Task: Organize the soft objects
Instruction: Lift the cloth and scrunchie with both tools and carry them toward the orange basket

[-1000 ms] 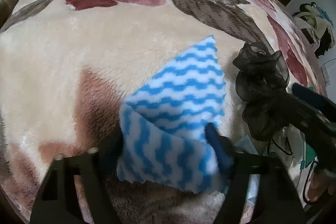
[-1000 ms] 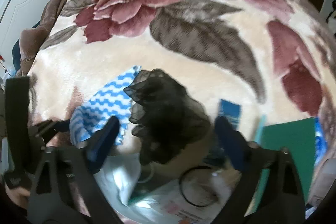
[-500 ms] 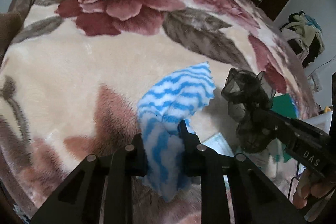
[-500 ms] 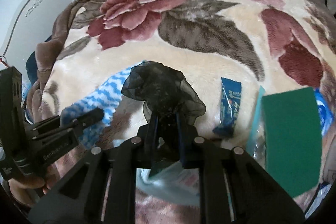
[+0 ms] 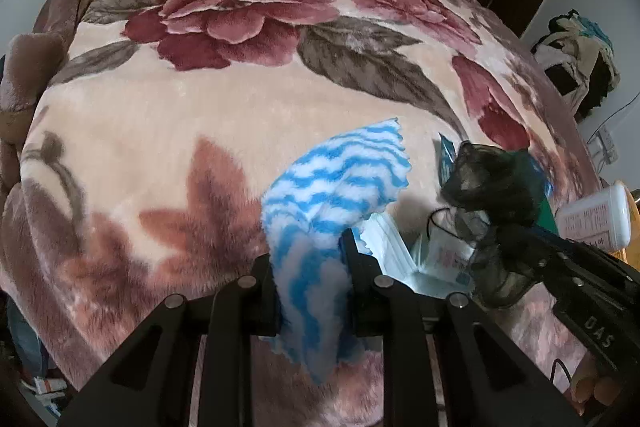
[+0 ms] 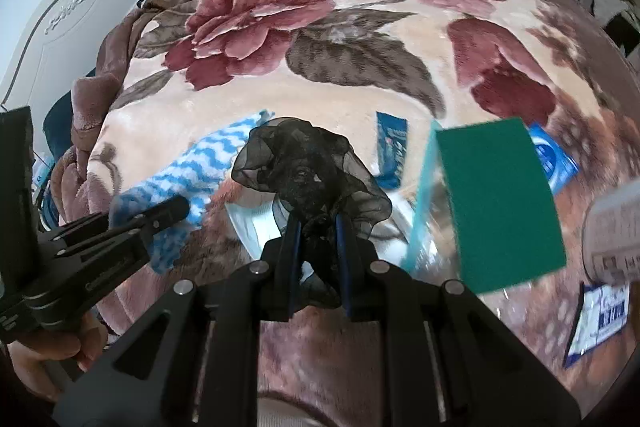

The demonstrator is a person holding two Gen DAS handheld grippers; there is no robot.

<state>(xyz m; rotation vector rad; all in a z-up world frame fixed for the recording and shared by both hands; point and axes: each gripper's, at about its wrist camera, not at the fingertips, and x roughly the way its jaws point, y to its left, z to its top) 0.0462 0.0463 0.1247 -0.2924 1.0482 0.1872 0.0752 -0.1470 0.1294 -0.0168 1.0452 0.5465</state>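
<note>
Blue-and-white wavy cloth (image 5: 336,195) pinched in the left claw (image 5: 310,267), long axis run forward and rightward above the floral blanket (image 5: 200,107), black gauze scrunchie (image 6: 308,171) clamped upright in the right claw (image 6: 316,239), green sponge (image 6: 500,199) seen further right.

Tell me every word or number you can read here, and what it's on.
"DAS": right hand-held gripper, on its black body.
White cylindrical bottle: print too small to read.
Blue snack packet and blue-white pouch: blurred.
White-and-blue card: blurred.
</note>
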